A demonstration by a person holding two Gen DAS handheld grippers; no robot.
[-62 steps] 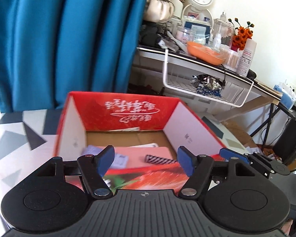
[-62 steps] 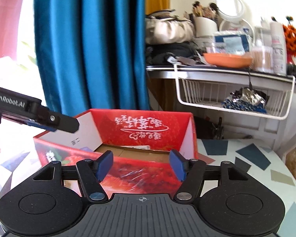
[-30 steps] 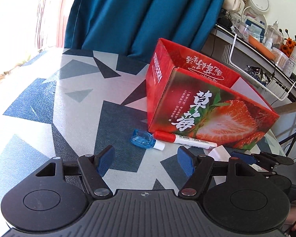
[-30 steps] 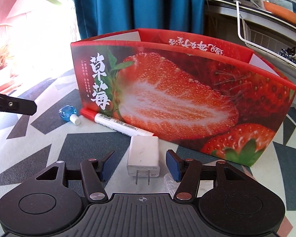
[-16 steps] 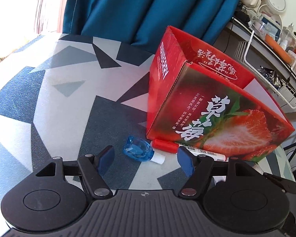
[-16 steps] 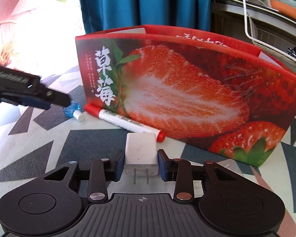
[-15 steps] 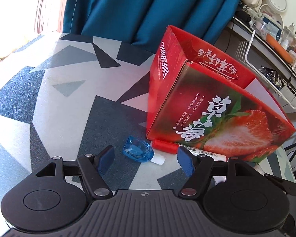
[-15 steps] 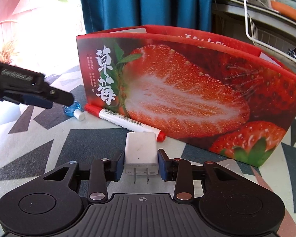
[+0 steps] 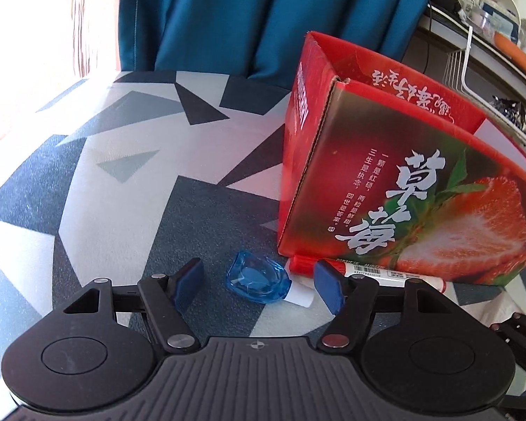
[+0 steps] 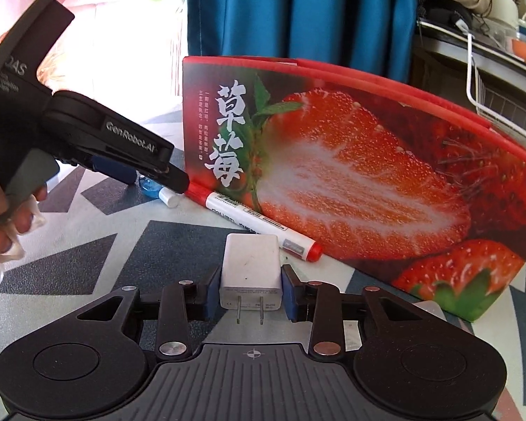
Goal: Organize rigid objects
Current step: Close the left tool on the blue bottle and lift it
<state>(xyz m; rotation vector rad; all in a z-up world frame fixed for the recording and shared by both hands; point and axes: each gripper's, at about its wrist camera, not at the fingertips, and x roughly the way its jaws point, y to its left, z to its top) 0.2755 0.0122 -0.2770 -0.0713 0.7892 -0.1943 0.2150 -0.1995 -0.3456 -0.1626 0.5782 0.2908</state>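
Note:
A red strawberry box (image 9: 420, 189) stands open-topped on the patterned table; it also shows in the right wrist view (image 10: 350, 182). A small blue plastic item with a white tip (image 9: 257, 277) lies between the open jaws of my left gripper (image 9: 259, 282). A red-capped white marker (image 10: 252, 222) lies along the box's front face; it also shows in the left wrist view (image 9: 368, 273). My right gripper (image 10: 250, 289) is shut on a white plug adapter (image 10: 250, 270), prongs toward the camera. The left gripper (image 10: 129, 161) shows in the right wrist view, over the blue item (image 10: 150, 186).
Blue curtain (image 9: 263, 17) hangs behind the table. A cluttered desk with a white wire basket (image 10: 491, 80) stands at the right. The patterned tabletop (image 9: 122, 175) stretches left of the box.
My left gripper has moved closer, so the blue item now sits between its jaws. My right gripper stays shut on the white adapter.

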